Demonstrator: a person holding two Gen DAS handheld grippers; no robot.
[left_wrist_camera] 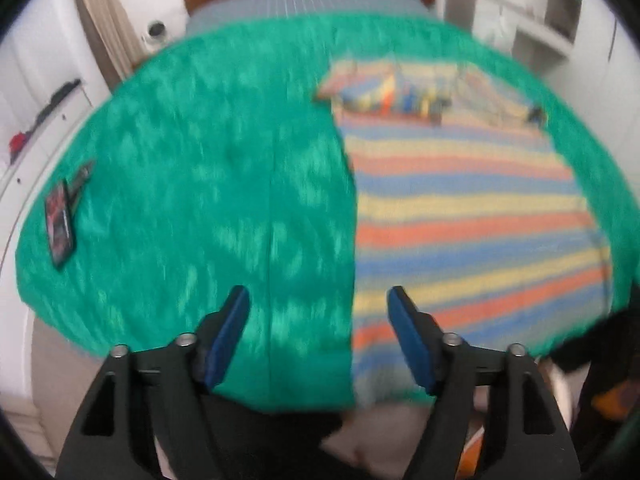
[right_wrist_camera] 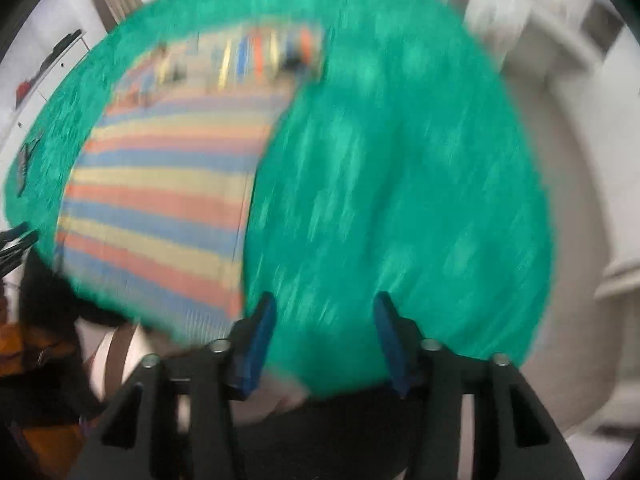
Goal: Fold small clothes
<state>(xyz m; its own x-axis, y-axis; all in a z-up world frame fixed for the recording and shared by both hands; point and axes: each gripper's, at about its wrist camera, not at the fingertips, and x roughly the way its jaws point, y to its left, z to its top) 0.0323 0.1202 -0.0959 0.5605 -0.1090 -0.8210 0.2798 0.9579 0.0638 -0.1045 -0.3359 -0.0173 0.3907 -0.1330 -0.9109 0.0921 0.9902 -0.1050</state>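
Blue pads on both tools stand wide apart, nothing between them: left gripper (left_wrist_camera: 318, 300) hangs above the near edge of the green blanket (left_wrist_camera: 208, 200), right gripper (right_wrist_camera: 324, 306) likewise over green pile. The striped shirt (left_wrist_camera: 472, 216) lies flat on the blanket, hem toward the person, one sleeve already folded across the chest near the collar; it sits right of the left tool and left of the right tool. A phone-like object (left_wrist_camera: 60, 224) rests at the blanket's far left. Both views are blurred. Risk, as I judge it: pinching shaggy blanket along with the hem, dragging the shirt askew; or gripping one layer only, leaving the fold uneven.
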